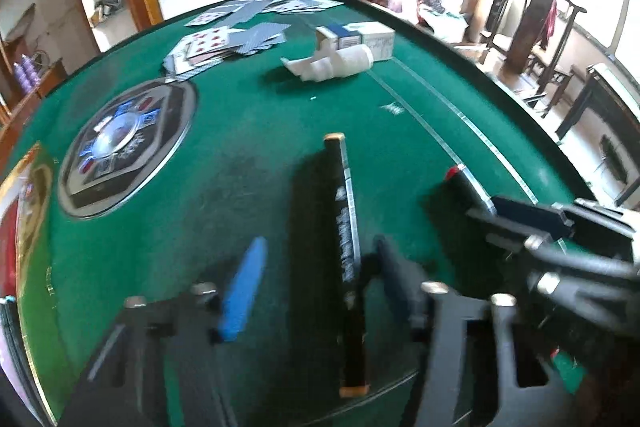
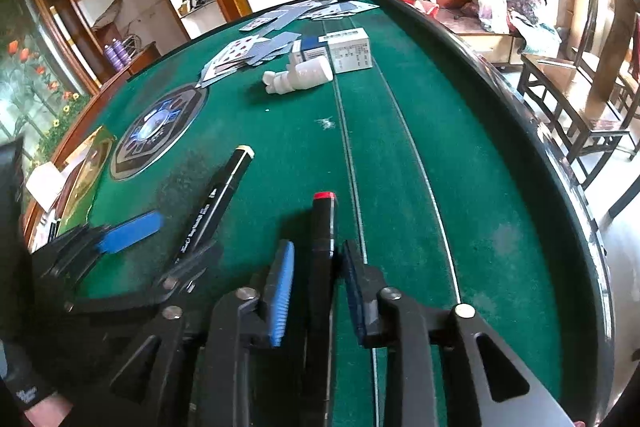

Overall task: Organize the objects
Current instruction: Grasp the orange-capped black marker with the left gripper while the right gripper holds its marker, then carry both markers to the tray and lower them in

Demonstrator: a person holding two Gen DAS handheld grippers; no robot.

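**Two markers straddled by the claws, neither clearly gripped yet**

A green felt tabletop (image 2: 460,155) is seen, with a round control panel (image 2: 160,131) set into it at the left. At the far end lie scattered playing cards (image 2: 248,53), a white box (image 2: 350,50) and a white bottle (image 2: 304,75) on its side.

Near the cameras two black markers lie flat on the felt, close together. The orange-tipped marker (image 1: 344,251) lies between the fingers of the left claw (image 1: 312,281); a clear gap is seen on the blue-padded side, so that claw is judged released, not yet pinching. The red-tipped marker (image 2: 323,247) lies between the pads of the right claw (image 2: 318,281), slim gaps showing on both sides; it too reads as released.

The step in hand is judged to be a paired pickup. Next, each claw would need to be closed squarely on its marker before lifting. Both claws are angled steeply down at the felt, side by side.
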